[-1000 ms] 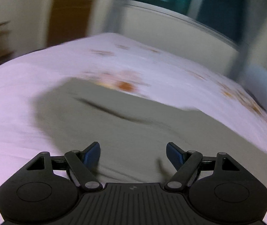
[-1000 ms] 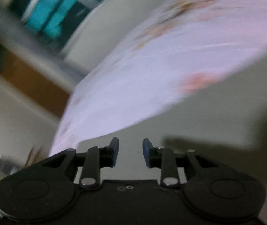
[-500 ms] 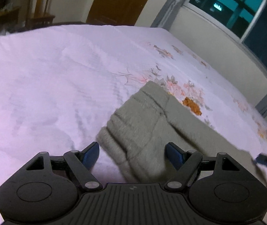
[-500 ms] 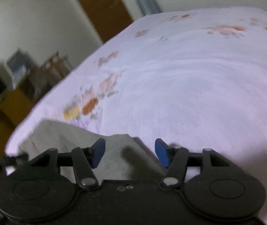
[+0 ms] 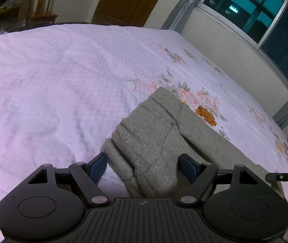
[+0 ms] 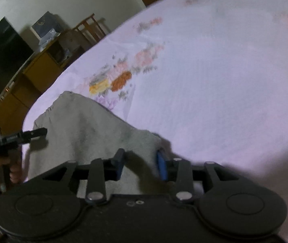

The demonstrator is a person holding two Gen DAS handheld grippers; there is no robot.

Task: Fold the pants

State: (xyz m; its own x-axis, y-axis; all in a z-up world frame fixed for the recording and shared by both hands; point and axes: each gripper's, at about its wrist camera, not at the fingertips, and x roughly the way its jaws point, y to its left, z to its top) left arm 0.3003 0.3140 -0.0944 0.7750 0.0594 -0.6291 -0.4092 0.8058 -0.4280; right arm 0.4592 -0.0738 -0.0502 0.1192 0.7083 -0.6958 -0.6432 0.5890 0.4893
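Left wrist view shows the gray pants (image 5: 154,137) lying on the pink flowered bed sheet (image 5: 53,85), with the ribbed waistband end just in front of the left gripper (image 5: 143,165). Its jaws are wide apart, one on each side of the waistband corner, and they grasp nothing. One second ago this view was blurred by fast motion; now it is sharp, so the gripper has settled over the cloth. In the right wrist view, the right gripper (image 6: 141,165) is also released, with the other end of the pants (image 6: 87,125) between its fingers, and its gap is narrower than half a second ago. I judge that both grippers are now placed to pinch the two ends and begin a fold.
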